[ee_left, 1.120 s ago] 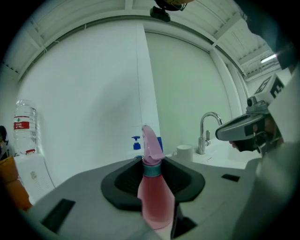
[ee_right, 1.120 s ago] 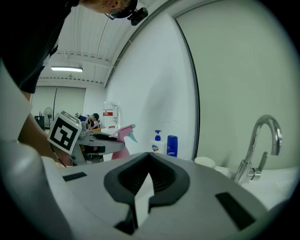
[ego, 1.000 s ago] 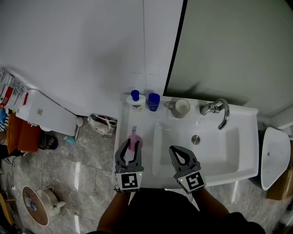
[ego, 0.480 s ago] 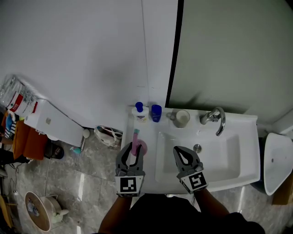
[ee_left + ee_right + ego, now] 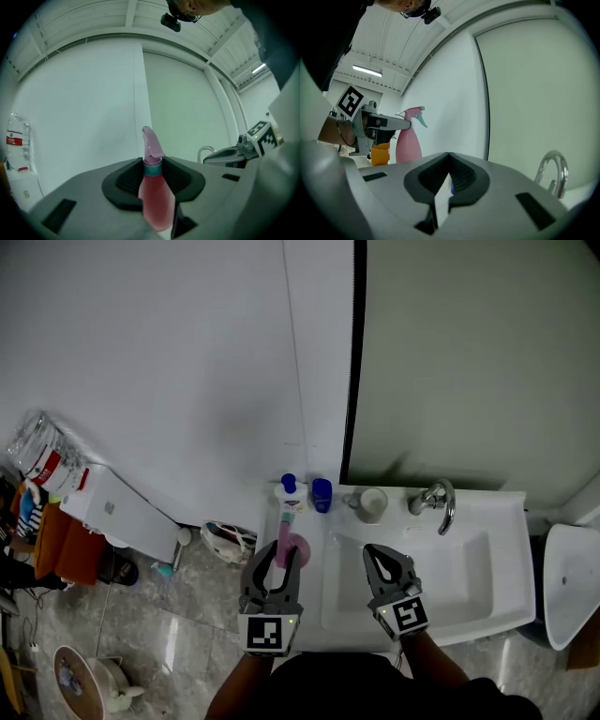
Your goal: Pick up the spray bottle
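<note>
Left tool (image 5: 281, 557): clamped on the spray bottle, jaws pressing its neck just under the teal collar; points level toward the wall.
Spray bottle (image 5: 285, 538): pink, upright between the left tool's jaws, seen over the sink's left rim in the head view; nozzle aims away from the person. The right gripper view shows it to the left, gripped from the side; its base is hidden there.
Soap bottle (image 5: 289, 491): white with a blue pump, at the sink's back left corner, against the wall.
Blue cup (image 5: 322, 495): just right of the soap bottle.
Mug (image 5: 372, 505): white, between the blue cup and the faucet.
Right tool (image 5: 386, 563): jaws together, holding nothing, over the basin beside the left tool.
Faucet (image 5: 437, 501): chrome, at the back edge.
Sink (image 5: 511, 554): white.
</note>
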Demonstrator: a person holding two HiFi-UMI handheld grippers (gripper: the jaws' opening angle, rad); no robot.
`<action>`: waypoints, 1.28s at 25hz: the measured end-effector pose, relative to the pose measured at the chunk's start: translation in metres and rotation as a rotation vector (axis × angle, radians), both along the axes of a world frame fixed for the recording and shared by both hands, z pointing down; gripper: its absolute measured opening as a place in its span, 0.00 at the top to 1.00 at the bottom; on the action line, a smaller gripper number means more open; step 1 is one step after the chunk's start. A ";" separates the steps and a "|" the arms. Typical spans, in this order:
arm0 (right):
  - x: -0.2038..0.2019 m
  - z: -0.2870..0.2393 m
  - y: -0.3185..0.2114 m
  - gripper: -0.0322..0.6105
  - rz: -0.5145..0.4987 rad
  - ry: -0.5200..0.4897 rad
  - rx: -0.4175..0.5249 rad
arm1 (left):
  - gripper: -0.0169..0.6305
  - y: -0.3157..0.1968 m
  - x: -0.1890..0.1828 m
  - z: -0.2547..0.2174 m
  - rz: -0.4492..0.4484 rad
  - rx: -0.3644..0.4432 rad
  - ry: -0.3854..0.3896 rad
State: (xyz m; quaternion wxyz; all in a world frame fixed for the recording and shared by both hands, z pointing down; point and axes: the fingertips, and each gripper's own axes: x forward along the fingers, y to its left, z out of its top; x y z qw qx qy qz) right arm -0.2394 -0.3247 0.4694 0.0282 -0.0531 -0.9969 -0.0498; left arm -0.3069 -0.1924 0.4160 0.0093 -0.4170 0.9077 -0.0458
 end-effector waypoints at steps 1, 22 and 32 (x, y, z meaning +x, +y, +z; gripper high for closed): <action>0.000 -0.003 -0.001 0.95 0.002 -0.013 0.000 | 0.78 0.000 0.001 -0.005 0.001 0.004 -0.007; 0.006 -0.026 0.025 0.95 -0.063 -0.056 0.040 | 0.77 0.023 0.002 -0.027 -0.005 0.054 -0.023; 0.001 -0.036 0.045 0.95 -0.091 -0.069 0.068 | 0.77 0.033 0.002 -0.023 -0.009 0.059 -0.013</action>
